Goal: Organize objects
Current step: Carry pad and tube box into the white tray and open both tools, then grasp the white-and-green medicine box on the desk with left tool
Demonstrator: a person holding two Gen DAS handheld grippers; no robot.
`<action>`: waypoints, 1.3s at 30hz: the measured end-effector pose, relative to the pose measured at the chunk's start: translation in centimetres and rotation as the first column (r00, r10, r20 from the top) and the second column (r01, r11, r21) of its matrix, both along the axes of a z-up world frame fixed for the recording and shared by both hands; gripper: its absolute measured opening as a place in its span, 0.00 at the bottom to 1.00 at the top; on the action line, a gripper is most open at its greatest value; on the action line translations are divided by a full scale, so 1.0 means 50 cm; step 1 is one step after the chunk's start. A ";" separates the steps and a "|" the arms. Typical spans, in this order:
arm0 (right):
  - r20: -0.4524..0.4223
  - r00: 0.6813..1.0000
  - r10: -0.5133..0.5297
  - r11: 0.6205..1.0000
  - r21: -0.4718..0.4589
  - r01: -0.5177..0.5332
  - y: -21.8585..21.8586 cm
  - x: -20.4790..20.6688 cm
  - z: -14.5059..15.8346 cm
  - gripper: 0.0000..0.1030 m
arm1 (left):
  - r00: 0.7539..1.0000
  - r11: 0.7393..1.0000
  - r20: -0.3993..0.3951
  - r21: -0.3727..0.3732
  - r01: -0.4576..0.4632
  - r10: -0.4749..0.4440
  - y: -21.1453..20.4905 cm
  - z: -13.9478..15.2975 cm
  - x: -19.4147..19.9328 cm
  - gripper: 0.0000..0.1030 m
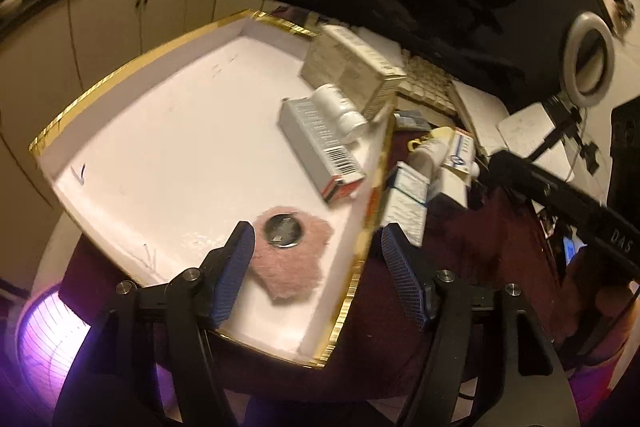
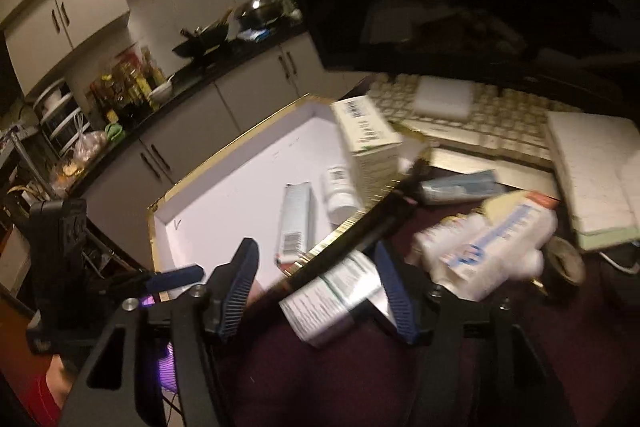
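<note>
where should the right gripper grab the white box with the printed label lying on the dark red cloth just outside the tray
Grip the white box across its two long sides, near the middle. It lies flat on the dark red cloth, slanted, just outside the tray's gold rim. Come from above and turn the right hand-held gripper so its open jaws straddle the narrow width.

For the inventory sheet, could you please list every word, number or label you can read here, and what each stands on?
"DAS": white letters on the black arm of the right tongs.
Barcode on the long grey carton in the white gold-rimmed tray: digits too blurred.
Barcode on the pale green-and-white box: print unreadable.
Blue-and-white packet: lettering blurred.
Printed white carton: text too small.
</note>
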State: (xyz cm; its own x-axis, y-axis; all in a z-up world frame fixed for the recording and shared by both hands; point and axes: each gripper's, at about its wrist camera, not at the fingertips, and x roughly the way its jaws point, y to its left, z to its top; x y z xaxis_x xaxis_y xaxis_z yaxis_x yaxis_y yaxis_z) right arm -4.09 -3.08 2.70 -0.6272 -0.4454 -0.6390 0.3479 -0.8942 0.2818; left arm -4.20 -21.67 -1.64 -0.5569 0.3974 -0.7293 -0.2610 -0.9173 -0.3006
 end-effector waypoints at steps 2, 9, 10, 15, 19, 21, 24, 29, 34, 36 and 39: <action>-0.013 1.000 -0.027 1.000 -0.002 0.027 0.023 0.020 -0.001 0.71 | 0.999 1.000 -0.027 -0.017 0.026 -0.026 0.020 0.011 0.011 0.65; -0.012 0.997 -0.080 0.997 -0.001 0.080 0.091 0.082 -0.035 0.76 | 0.985 0.987 -0.062 -0.015 0.159 -0.160 0.110 0.030 0.058 0.65; -0.008 0.996 -0.085 0.996 -0.004 0.085 0.097 0.087 -0.039 0.76 | 0.983 0.985 -0.061 -0.019 0.172 -0.173 0.122 0.028 0.065 0.65; 0.008 0.995 -0.099 0.995 -0.025 0.099 0.116 0.091 -0.047 0.76 | 0.981 0.979 -0.028 -0.063 0.192 -0.194 0.162 -0.005 0.069 0.65; 0.006 0.996 -0.090 0.995 -0.038 0.091 0.116 0.092 -0.048 0.76 | 0.991 0.988 0.015 -0.069 0.135 -0.134 0.153 -0.038 0.036 0.65; 0.006 0.997 -0.082 0.996 -0.037 0.082 0.113 0.092 -0.051 0.76 | 0.993 0.989 -0.013 -0.093 0.117 -0.119 0.159 -0.036 0.030 0.65; 0.014 0.997 -0.081 0.996 -0.041 0.082 0.112 0.089 -0.058 0.76 | 0.993 0.989 -0.027 -0.100 0.112 -0.115 0.176 -0.036 0.013 0.65; 0.020 0.996 -0.092 0.994 -0.053 0.093 0.122 0.084 -0.064 0.76 | 0.992 0.983 -0.042 -0.147 0.115 -0.122 0.208 -0.045 -0.015 0.65; 0.025 0.993 -0.117 0.992 -0.051 0.118 0.145 0.082 -0.065 0.76 | 0.985 0.975 -0.051 -0.158 0.157 -0.167 0.239 -0.048 -0.014 0.63; 0.028 0.991 -0.128 0.990 -0.052 0.129 0.155 0.080 -0.067 0.76 | 0.981 0.971 -0.052 -0.162 0.176 -0.186 0.246 -0.049 -0.008 0.42; 0.040 0.988 -0.146 0.987 -0.057 0.148 0.168 0.074 -0.073 0.76 | 0.980 0.972 -0.018 -0.138 0.192 -0.196 0.246 -0.058 -0.010 0.37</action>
State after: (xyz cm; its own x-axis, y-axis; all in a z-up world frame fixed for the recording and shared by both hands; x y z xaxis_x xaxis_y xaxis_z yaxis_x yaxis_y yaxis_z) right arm -0.38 5.31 -0.96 -0.6660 -0.3883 -0.6369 0.2027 -0.9159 0.3464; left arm -4.71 -9.39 -4.54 -0.5022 0.3995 -0.7669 -0.4455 -0.8797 -0.1665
